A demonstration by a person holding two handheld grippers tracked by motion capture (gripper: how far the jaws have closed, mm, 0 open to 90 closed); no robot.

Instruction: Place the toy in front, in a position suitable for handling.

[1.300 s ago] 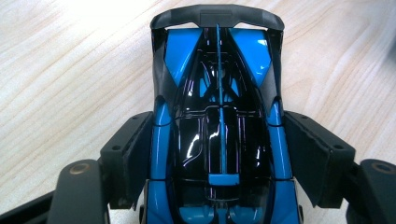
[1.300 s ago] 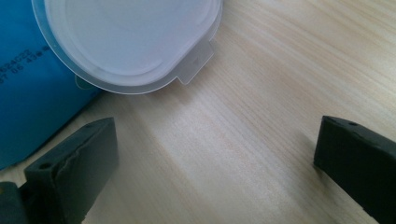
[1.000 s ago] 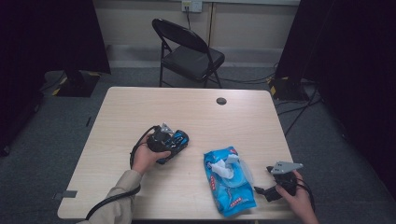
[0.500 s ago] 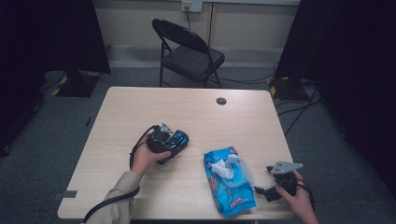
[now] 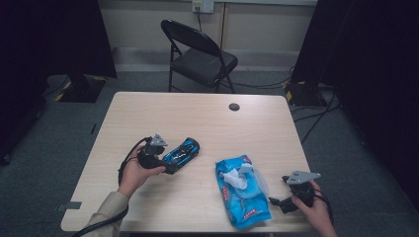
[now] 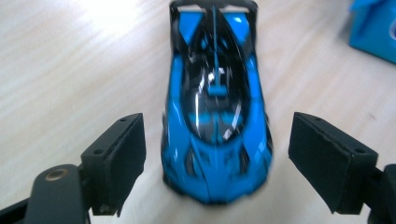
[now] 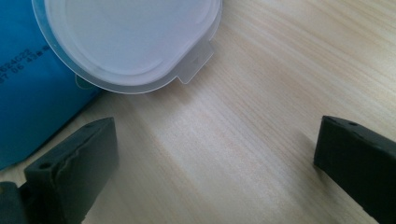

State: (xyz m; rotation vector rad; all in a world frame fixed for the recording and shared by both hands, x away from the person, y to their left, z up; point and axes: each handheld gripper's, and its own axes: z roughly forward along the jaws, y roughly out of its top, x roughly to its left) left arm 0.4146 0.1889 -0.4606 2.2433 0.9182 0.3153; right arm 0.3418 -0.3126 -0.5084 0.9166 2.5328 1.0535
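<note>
Left gripper: jaws just opened, toy car loose between them on the bench, likely released | Right gripper: jaws apart, empty, waiting beside the wipes pack, whose lid is flipped open

Looks like a recording studio or lab: black curtains, carpeted floor, folding chair, trailing cables, one bare wooden surface.
</note>
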